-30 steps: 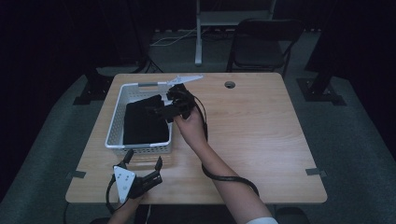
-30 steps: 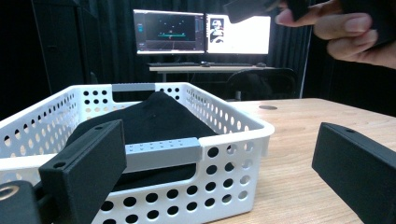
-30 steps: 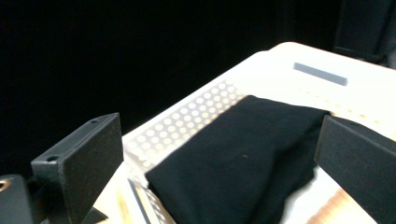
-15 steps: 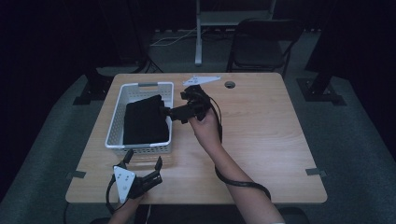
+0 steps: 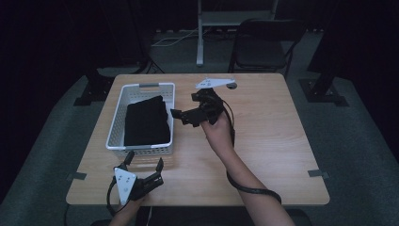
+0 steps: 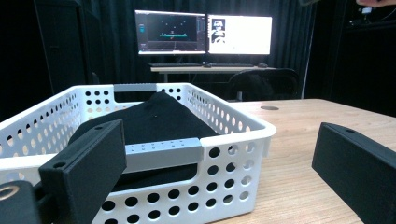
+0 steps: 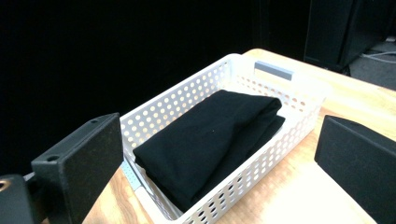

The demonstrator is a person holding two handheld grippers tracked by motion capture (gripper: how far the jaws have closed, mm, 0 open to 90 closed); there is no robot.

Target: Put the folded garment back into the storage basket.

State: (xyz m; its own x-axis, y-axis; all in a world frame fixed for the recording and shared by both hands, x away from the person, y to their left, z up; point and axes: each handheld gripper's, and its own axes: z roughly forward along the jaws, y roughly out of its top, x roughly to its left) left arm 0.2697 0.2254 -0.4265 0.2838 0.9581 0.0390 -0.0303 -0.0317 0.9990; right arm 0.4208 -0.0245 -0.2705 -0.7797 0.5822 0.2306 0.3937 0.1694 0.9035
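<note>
On the left half of the table [image 5: 263,141] sits a white perforated basket [image 5: 117,123], its long side running away from the person, and inside it lies a folded black cloth [image 5: 147,121]; the cloth fills most of the floor of the basket and rises in a soft hump above the rim at the middle, which I take to mean it has been laid in as a neat stack rather than dropped; nothing is gripping it.

The right gripper [image 5: 182,116] is held up off the wood just beside the basket's right wall, its jaws standing wide apart with nothing between them; from its own camera the cloth [image 7: 215,140] lies squarely between the two black jaws and a little beyond them, so the hand seems angled to keep the basket in its line. With the jaws empty and the cloth settled, I judge the placing to be done, or else the hand is poised to tidy the fold; I cannot say which.

The left gripper [image 5: 143,165] rests low at the near edge of the table, just short of the basket's near wall, jaws likewise spread and empty; its view looks straight at the basket's grey handle [image 6: 163,153] with the cloth [image 6: 159,116] heaped behind it. It looks parked there, out of the other hand's way, yet near enough to steady the basket [image 6: 233,158] if it should slide; beyond the table two lit monitors [image 6: 203,32] glow in the dark room.
</note>
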